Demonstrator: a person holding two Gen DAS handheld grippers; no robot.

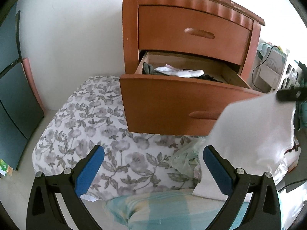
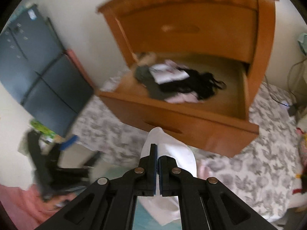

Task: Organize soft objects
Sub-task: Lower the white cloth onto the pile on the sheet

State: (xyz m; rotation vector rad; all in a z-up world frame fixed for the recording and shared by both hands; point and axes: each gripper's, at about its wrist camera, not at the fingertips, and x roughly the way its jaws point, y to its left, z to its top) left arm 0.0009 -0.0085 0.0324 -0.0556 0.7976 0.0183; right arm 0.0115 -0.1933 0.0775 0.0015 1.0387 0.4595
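Nightstand [image 1: 191, 28] at 12 o'clock, bottom drawer [image 1: 172, 103] pulled out over floral sheet [image 1: 86, 124]; socks and dark clothes [image 2: 172, 82] inside (blurred). Right hand-held gripper [image 2: 157, 153] clamped on white cloth [image 2: 184, 157], 6 o'clock of the drawer front. Left hand-held gripper [image 1: 153, 164] jaws wide, holding nothing.

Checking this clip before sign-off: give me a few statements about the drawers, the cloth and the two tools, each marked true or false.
1. The lower drawer of the nightstand is pulled open. True.
2. The upper drawer is open too. False: it is closed.
3. The right tool is shut on a white cloth. True.
4. The left tool grips the floral sheet. False: its jaws stand open, holding nothing.
5. The open drawer is empty. False: white and dark clothes lie inside.
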